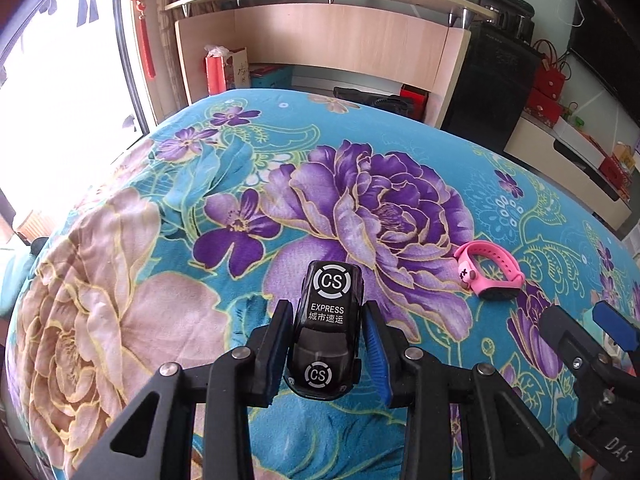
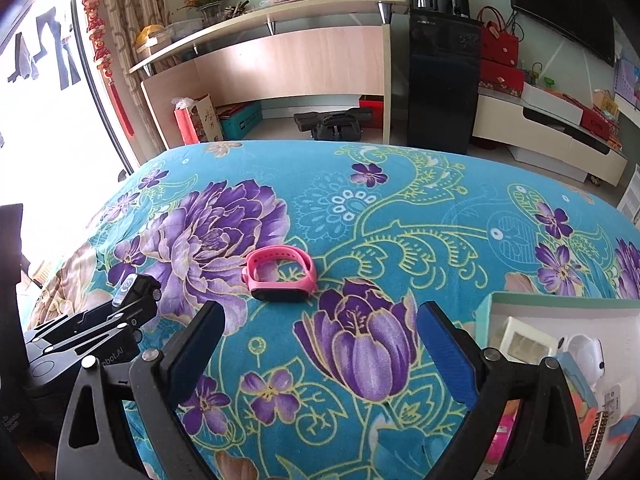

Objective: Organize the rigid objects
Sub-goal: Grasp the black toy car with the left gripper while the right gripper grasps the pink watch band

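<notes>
The left claw (image 1: pixel 326 340) is clenched on a black toy van (image 1: pixel 327 330) above the floral bedspread (image 1: pixel 140 280) — the right claw (image 2: pixel 320 344) is spread wide, empty, pink watch band (image 2: pixel 280 276) lying just ahead.

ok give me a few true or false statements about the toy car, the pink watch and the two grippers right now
1. The left gripper is closed on the black toy car. True.
2. The pink watch is held by the right gripper. False: it lies free on the flowered blanket, ahead of open jaws.
3. The right gripper holds nothing. True.
4. The toy car is red. False: it is black with white lettering.
5. A box with small things in it sits to the right of the right gripper. True.
</notes>
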